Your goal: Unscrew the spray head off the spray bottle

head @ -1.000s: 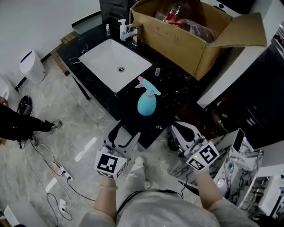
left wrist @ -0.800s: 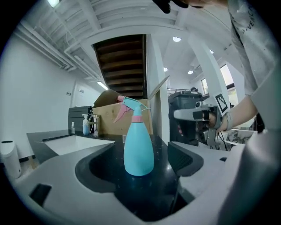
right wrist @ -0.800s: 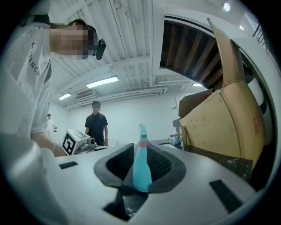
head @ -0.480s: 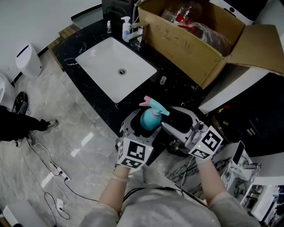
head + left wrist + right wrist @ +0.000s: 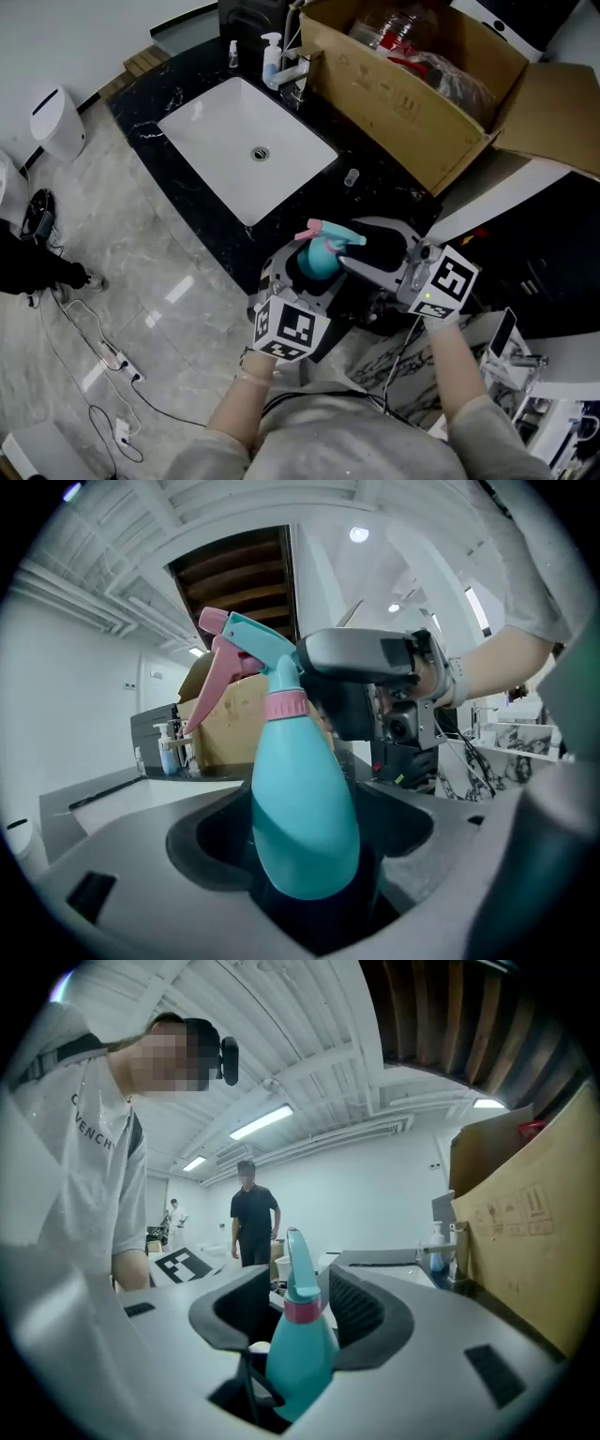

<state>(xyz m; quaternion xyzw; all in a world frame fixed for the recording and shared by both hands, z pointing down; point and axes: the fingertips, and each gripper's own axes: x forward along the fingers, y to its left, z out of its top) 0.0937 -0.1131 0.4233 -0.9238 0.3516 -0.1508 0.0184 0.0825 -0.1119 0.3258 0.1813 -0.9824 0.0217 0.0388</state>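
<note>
A teal spray bottle with a pink-and-teal spray head stands upright near the front edge of the black counter. My left gripper reaches round the bottle's body. Its jaws are closing, with dark gaps still showing on both sides. My right gripper comes from the right at the level of the pink collar and the spray head. Its jaws are opening and stand apart from the neck on either side.
A white sink is set in the counter behind the bottle, with a faucet and a pump bottle. A big open cardboard box fills the back right. A small clear cup stands nearby. A person in black stands far off.
Both grippers have come up from near my body to the bottle. The left jaws now stand round the body; the right jaws have opened from shut and now flank the spray head.
</note>
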